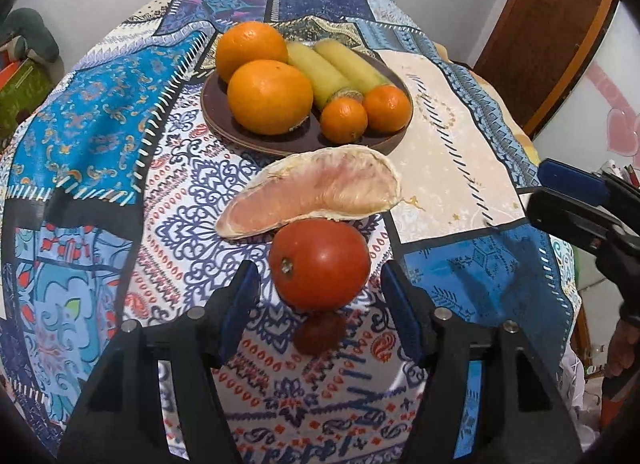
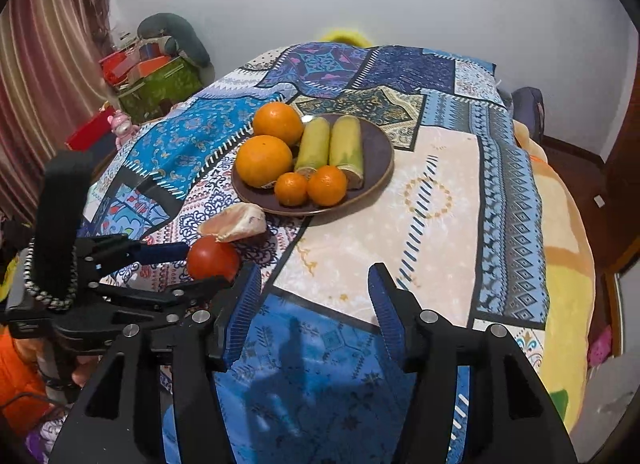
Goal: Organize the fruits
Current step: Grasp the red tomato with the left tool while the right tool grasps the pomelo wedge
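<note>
Risk, our judgement: tomato point(image 1: 319, 264) round, on soft cloth; one-sided jaw contact could roll it into pomelo segment point(image 1: 310, 192) touching behind.

Left gripper point(image 1: 320, 284): jaws released, flanking tomato, not touching.

Plate point(image 1: 256, 140) beyond, fruit-filled.

Right gripper point(image 2: 314, 292): jaws released, empty, over surface.

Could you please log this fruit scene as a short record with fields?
plate: brown plate on patterned tablecloth
on plate: two large oranges, two small oranges, two green-yellow stalk pieces
off plate: pomelo segment, tomato, small dark red fruit
left gripper: open, fingers flank tomato
right gripper: open, holds nothing
</note>
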{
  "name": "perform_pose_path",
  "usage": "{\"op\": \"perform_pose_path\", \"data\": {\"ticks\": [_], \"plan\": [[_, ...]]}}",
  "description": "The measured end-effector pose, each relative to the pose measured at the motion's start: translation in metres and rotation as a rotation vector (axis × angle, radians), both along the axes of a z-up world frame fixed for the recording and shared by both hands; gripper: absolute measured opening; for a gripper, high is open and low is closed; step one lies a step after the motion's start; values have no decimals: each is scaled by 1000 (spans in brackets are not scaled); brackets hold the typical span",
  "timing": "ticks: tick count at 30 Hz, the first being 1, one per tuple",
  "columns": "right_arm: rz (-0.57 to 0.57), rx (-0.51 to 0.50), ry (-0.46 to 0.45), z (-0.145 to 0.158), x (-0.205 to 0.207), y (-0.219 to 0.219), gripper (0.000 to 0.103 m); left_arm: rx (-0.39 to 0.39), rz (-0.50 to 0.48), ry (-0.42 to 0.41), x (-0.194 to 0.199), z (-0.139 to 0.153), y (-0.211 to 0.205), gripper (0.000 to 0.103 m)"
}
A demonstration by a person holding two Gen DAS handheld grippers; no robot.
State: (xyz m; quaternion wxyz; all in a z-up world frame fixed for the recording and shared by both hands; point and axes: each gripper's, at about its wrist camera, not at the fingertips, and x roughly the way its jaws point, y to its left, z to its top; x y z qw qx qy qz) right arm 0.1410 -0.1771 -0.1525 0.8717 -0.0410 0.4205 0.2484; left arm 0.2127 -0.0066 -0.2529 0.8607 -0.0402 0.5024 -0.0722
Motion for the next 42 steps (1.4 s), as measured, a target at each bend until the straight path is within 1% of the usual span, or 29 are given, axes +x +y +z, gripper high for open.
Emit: {"op": "perform_pose_path", "data": {"ticks": [2,6,11,13,17,20,24,27,30,33,37,39,41,42], "plan": [[-4,8,8,-1,0,-3,52,-9,3,5,3,-3,-2,63],[-11,8,17,-3,0,-5,52,17,13,-1,5,-6,-3,51],[-4,6,24,-4,-1,-1,53,10,3,-8,3,-3,0,50],[0,3,24,-4,-1,1,53,11,2,-27,-3,3,2,49],[12,1,27,-3,-1,8,53,-16,0,-85,-21,25,10,49],[27,-6,31,-3,-1,16,53,-4,12,-137,-34,41,21,50],[58,-12,48,-7,0,32,53,-4,46,-170,-46,53,43,50],[78,-19,63,-12,2,44,53,0,82,-169,-49,51,61,49],[99,-40,78,-20,7,58,53,-5,115,-147,-49,42,78,50],[111,-50,107,-31,15,69,53,-5,127,-127,-52,34,88,49],[121,-69,146,-46,25,81,53,4,119,-101,-52,23,92,49],[133,-63,171,-52,29,85,50,2,117,-94,-53,20,93,49],[146,-59,181,-54,28,87,37,0,117,-91,-51,18,92,50],[145,-65,176,-55,27,87,35,-1,118,-90,-51,17,91,50]]}}
